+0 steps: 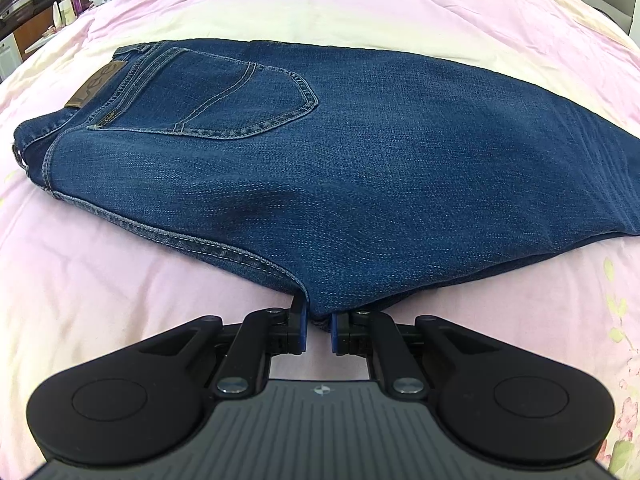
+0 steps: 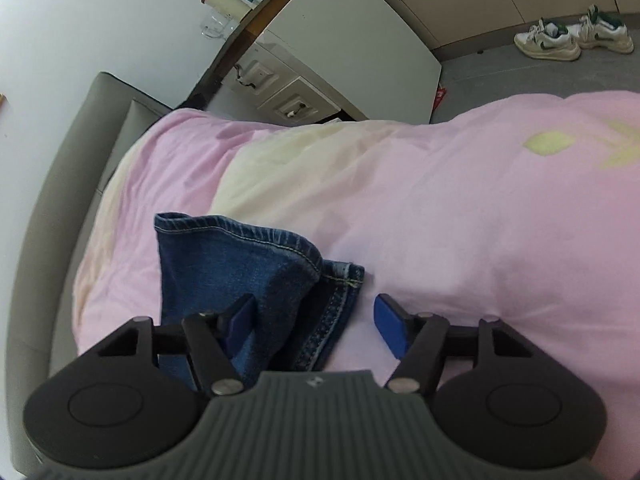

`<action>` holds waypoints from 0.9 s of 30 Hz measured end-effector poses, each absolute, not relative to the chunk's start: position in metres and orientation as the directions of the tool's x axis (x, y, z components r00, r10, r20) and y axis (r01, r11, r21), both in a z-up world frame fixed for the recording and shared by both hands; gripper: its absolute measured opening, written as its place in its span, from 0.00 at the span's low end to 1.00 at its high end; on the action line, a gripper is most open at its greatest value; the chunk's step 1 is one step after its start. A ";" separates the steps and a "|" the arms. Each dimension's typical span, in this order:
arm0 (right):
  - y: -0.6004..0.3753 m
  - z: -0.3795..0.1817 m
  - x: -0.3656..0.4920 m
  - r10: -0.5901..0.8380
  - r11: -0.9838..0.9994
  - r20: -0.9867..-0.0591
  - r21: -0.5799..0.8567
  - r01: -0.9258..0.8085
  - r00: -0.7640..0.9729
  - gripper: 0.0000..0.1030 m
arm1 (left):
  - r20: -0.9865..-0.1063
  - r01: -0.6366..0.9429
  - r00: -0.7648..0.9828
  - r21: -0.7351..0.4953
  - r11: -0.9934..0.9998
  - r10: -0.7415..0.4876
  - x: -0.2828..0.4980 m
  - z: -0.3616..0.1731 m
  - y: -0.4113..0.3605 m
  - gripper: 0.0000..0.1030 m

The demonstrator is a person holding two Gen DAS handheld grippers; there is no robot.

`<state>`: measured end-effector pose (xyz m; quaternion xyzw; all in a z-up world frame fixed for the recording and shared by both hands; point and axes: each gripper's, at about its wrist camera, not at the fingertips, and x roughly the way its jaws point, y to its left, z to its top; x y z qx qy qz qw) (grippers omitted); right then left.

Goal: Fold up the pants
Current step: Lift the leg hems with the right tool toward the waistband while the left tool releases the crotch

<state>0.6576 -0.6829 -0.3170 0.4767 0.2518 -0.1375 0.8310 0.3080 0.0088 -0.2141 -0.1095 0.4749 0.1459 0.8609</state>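
Blue jeans (image 1: 320,168) lie folded lengthwise on the pink bedspread (image 1: 120,280), waistband and back pocket to the far left. My left gripper (image 1: 319,326) is at the near crotch edge, its blue pads (image 1: 303,326) close together on the denim fold. In the right wrist view the leg hems (image 2: 256,260) lie on the bedspread (image 2: 440,220). My right gripper (image 2: 316,320) is open, its pads (image 2: 390,330) wide apart with the hem cloth lying between them.
A grey headboard (image 2: 52,220) runs along the bed's left side. A nightstand (image 2: 280,92) with drawers stands beyond the bed. White sneakers (image 2: 572,36) are on the floor. A dresser with bottles (image 1: 72,0) stands at the far left.
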 end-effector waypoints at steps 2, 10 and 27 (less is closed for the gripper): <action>-0.681 -0.319 0.669 0.006 0.535 -0.565 0.699 0.474 0.825 0.53 | -0.851 -0.360 0.506 -0.058 0.931 0.142 0.308 -0.214 0.011 0.11; -0.687 -0.268 0.662 -0.045 0.646 -0.579 0.605 0.466 0.814 0.07 | -0.831 -0.320 0.524 0.010 0.947 0.186 0.304 -0.197 0.005 0.09; -0.708 -0.101 0.506 -0.157 0.738 -0.645 0.427 0.522 0.748 0.05 | -0.846 -0.169 0.531 -0.053 0.984 0.045 0.226 -0.139 0.015 0.09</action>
